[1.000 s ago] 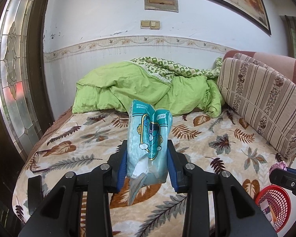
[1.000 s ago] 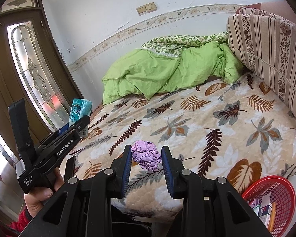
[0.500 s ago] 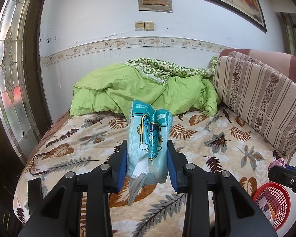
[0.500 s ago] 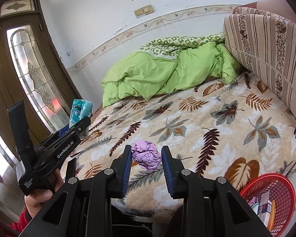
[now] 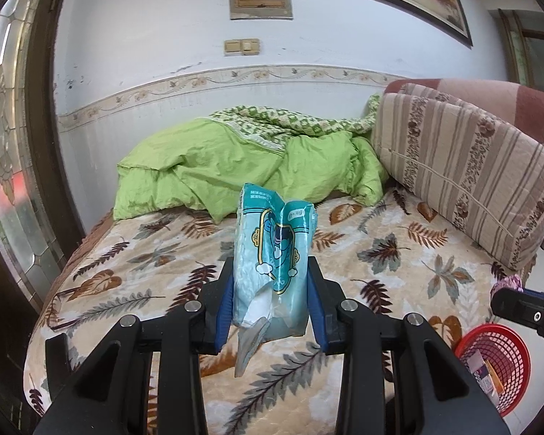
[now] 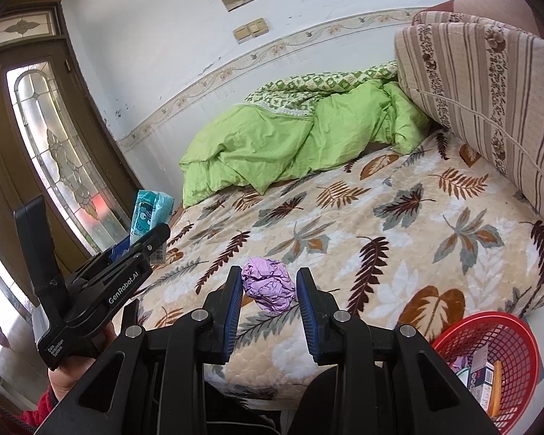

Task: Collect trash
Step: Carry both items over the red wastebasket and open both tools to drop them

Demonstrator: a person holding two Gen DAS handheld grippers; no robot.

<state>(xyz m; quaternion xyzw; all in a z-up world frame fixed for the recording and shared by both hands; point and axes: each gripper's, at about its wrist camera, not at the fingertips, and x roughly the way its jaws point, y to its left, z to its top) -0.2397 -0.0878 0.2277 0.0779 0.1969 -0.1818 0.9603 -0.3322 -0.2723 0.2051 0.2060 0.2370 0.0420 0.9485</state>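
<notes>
My left gripper is shut on a light-blue tissue packet and holds it upright above the leaf-patterned bed. The left gripper and the packet also show at the left of the right wrist view. My right gripper is shut on a crumpled purple paper ball, held above the bed's near edge. The right gripper's tip shows at the right edge of the left wrist view. A red mesh basket with some trash inside stands on the floor at the lower right; it also shows in the left wrist view.
A green quilt lies bunched at the far end of the bed. A striped cushion leans along the right side. A glass-panelled door is at the left. The wall stands behind the bed.
Both grippers have drawn back a little from the bed with their loads held. The red basket shows more fully at the lower right of both views.
</notes>
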